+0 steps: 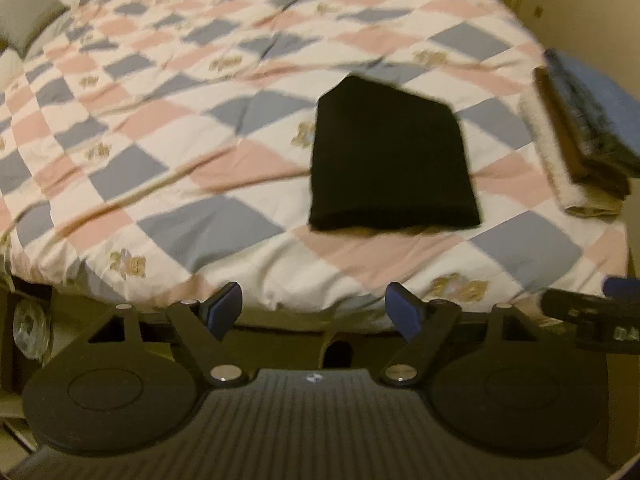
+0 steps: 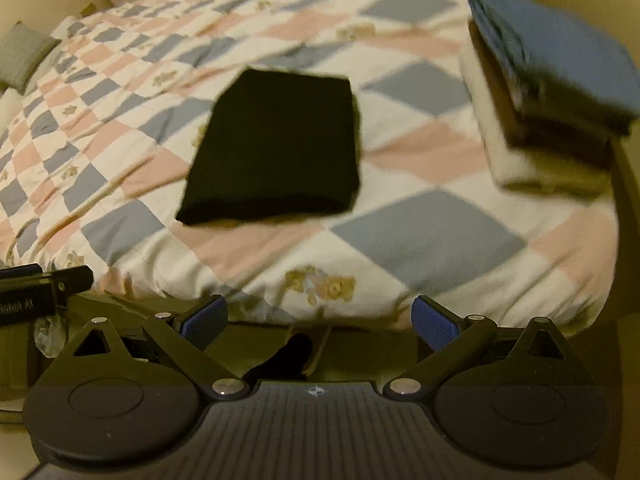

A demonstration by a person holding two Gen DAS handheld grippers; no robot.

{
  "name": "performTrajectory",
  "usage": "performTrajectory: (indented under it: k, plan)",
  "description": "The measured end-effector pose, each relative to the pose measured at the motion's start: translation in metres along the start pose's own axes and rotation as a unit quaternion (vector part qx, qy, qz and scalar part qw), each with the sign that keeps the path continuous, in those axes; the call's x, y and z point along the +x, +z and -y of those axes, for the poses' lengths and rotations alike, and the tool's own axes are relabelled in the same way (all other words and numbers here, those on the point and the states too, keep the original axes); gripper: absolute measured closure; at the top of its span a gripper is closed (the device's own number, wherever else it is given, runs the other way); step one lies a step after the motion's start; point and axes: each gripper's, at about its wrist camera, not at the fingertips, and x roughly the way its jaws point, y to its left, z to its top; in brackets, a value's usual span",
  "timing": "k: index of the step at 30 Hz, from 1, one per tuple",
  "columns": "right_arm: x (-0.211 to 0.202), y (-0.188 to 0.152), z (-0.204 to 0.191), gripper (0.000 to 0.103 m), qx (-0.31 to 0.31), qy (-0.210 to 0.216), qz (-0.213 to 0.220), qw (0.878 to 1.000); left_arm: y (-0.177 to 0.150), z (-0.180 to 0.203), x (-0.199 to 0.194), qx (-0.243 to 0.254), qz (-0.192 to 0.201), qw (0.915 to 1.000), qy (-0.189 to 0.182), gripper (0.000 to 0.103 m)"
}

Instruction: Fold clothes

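Black folded cloth [image 1: 394,156] lying flat on bed [image 1: 160,152], beside stack [image 1: 580,132]. Left gripper [image 1: 314,308] and right gripper [image 2: 318,318] both hanging wide open, empty. Next: grabbing near edge, lifting evenly onto stack.

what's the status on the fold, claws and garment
Left claw open, empty. Right claw open, empty. Black garment folded flat on quilt, clear of both. Folded stack at right edge, nothing in the way.

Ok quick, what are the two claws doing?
Left claw: open, holding nothing.
Right claw: open, holding nothing.
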Motion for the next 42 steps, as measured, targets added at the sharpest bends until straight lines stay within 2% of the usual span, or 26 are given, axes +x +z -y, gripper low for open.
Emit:
performTrajectory:
  k: [3, 7, 12, 18, 20, 24, 26, 30, 32, 33, 35, 36, 37, 39, 40, 41, 42]
  plan:
    - [0.018, 0.001, 0.014, 0.004, 0.021, 0.027, -0.004, 0.999, 0.012, -0.016, 0.032, -0.015, -0.016, 0.9998, 0.001, 0.027]
    - [0.046, 0.024, 0.028, 0.004, 0.029, 0.062, 0.010, 0.998, 0.041, -0.040, 0.077, -0.057, -0.025, 0.9978, -0.026, 0.027]
    - [0.104, 0.086, 0.041, 0.004, 0.052, 0.101, 0.020, 0.993, 0.089, -0.055, 0.140, -0.089, -0.025, 0.9924, -0.081, 0.027]
    - [0.188, 0.153, 0.060, 0.004, 0.054, 0.103, 0.014, 0.993, 0.136, -0.055, 0.220, -0.083, -0.042, 0.9861, -0.137, 0.026]
    - [0.209, 0.164, 0.070, 0.004, 0.067, 0.122, 0.004, 0.990, 0.145, -0.056, 0.243, -0.093, -0.055, 0.9801, -0.167, 0.026]
    - [0.241, 0.170, 0.095, 0.004, 0.122, 0.191, -0.018, 0.974, 0.151, -0.061, 0.280, -0.125, -0.083, 0.9651, -0.215, 0.025]
    - [0.256, 0.169, 0.104, 0.004, 0.152, 0.216, -0.026, 0.964, 0.150, -0.064, 0.291, -0.145, -0.088, 0.9541, -0.247, 0.025]
    - [0.275, 0.169, 0.108, 0.005, 0.162, 0.236, -0.029, 0.958, 0.148, -0.066, 0.308, -0.176, -0.106, 0.9283, -0.310, 0.025]
    - [0.280, 0.172, 0.108, 0.009, 0.158, 0.256, -0.037, 0.953, 0.149, -0.062, 0.314, -0.170, -0.115, 0.9235, -0.324, 0.029]
    - [0.283, 0.174, 0.107, 0.019, 0.156, 0.267, -0.044, 0.950, 0.151, -0.058, 0.316, -0.161, -0.120, 0.9220, -0.331, 0.038]
    - [0.287, 0.177, 0.106, 0.025, 0.152, 0.272, -0.057, 0.948, 0.155, -0.052, 0.318, -0.142, -0.125, 0.9230, -0.335, 0.041]
    - [0.289, 0.178, 0.106, 0.029, 0.152, 0.273, -0.062, 0.948, 0.157, -0.051, 0.320, -0.134, -0.127, 0.9240, -0.335, 0.046]
    - [0.291, 0.179, 0.106, 0.039, 0.152, 0.274, -0.066, 0.947, 0.158, -0.050, 0.322, -0.125, -0.128, 0.9249, -0.336, 0.051]
    - [0.294, 0.181, 0.106, 0.051, 0.152, 0.276, -0.074, 0.946, 0.163, -0.053, 0.324, -0.120, -0.138, 0.9248, -0.334, 0.060]
    - [0.287, 0.181, 0.103, 0.058, 0.152, 0.274, -0.067, 0.947, 0.168, -0.052, 0.320, -0.106, -0.137, 0.9272, -0.332, 0.068]
    - [0.280, 0.180, 0.101, 0.061, 0.151, 0.273, -0.060, 0.948, 0.173, -0.051, 0.315, -0.090, -0.134, 0.9298, -0.331, 0.072]
    - [0.272, 0.179, 0.098, 0.066, 0.151, 0.271, -0.053, 0.949, 0.180, -0.045, 0.306, -0.064, -0.129, 0.9343, -0.326, 0.080]
